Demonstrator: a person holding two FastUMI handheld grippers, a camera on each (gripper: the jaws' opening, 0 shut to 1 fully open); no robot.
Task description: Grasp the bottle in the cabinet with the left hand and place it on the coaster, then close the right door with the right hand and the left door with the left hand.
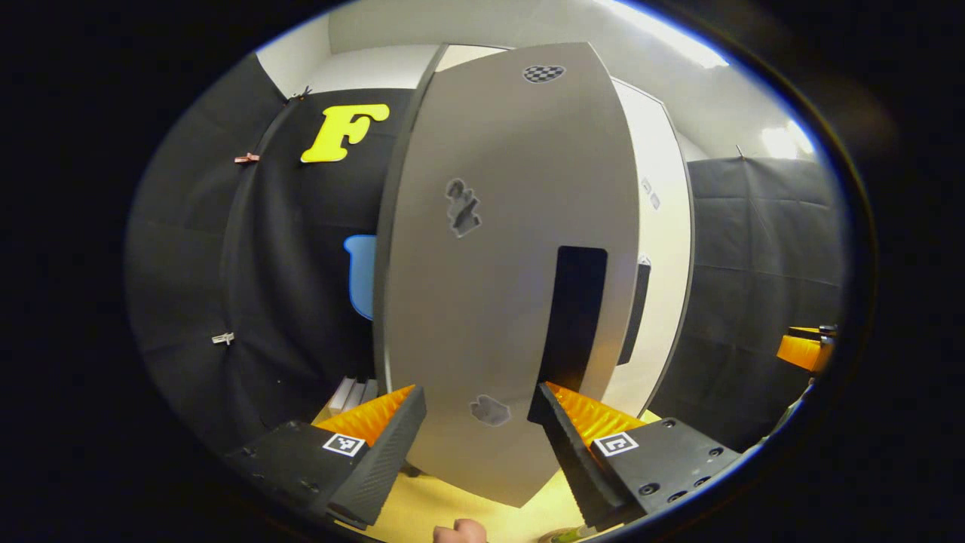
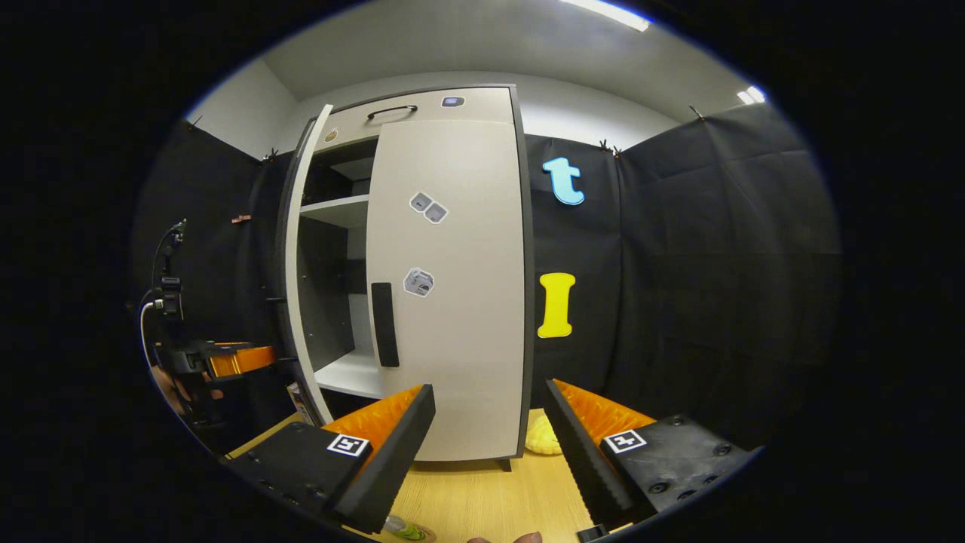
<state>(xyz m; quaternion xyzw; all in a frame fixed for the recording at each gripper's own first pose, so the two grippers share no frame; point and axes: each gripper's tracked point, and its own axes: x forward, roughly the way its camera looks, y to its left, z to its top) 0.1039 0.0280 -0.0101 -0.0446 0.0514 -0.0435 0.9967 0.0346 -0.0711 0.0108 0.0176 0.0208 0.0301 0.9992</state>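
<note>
The bottle [image 2: 403, 529] shows as a small green-and-clear shape at the bottom edge of the right gripper view, down on the wooden worktop [image 2: 482, 490] just beside the inner finger of the right gripper [image 2: 488, 441]; what it rests on cannot be made out from here. Behind it stands the cabinet [image 2: 422, 113], pale grey with a dark frame. Its right door [image 2: 452, 302] lies flat against the front, carrying a dark vertical handle [image 2: 384, 324] and a few small stickers, while the left door [image 2: 301, 264] stands swung out, leaving the white shelves [image 2: 339, 211] inside open to sight. The right gripper is held back from the cabinet with its fingers spread apart and nothing between them. A yellowish object [image 2: 543, 437] lies on the worktop at the foot of the cabinet, to the right of the closed door. In the left gripper view, the left gripper [image 1: 476, 422] is up close to the left door [image 1: 513, 264], its fingers spread wide on either side of the door's lower part and its dark handle [image 1: 577, 309] just above the right-hand finger; no contact with the door can be told. Far left in the right gripper view, a hand [image 2: 177, 388] holds that left gripper [image 2: 226, 360] beside the open door.
</note>
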